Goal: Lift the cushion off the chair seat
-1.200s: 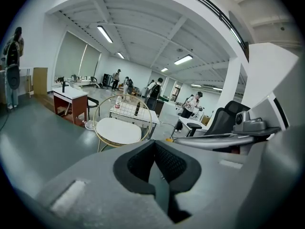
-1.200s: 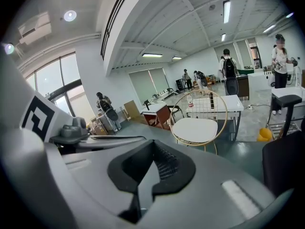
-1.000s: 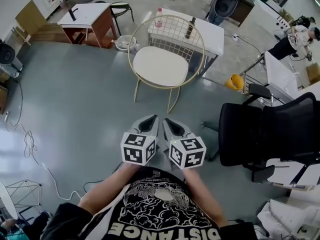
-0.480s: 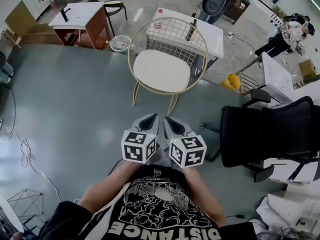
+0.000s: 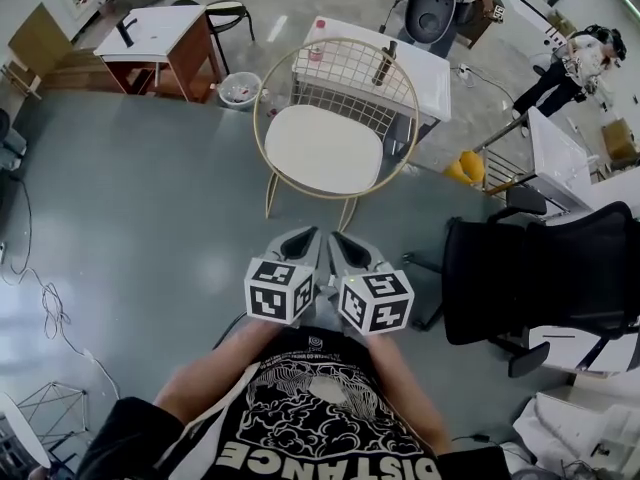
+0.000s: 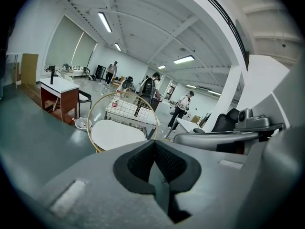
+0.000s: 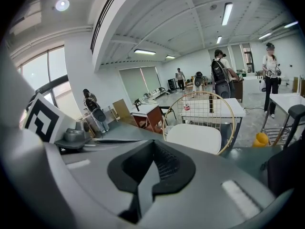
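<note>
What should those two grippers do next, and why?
Probably carry both forward toward the chair: the left gripper and right gripper hang well short of it, jaws shut and empty, and the white cushion lies untouched on the seat.

Grey floor (image 5: 150, 198), black office chair (image 5: 540, 268), white table (image 5: 430, 68), ceiling strip lights (image 6: 106, 22)

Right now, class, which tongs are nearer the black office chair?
Right. The right tongs are left of the black office chair, not touching it; the left tongs sit beside them, farther away.
</note>
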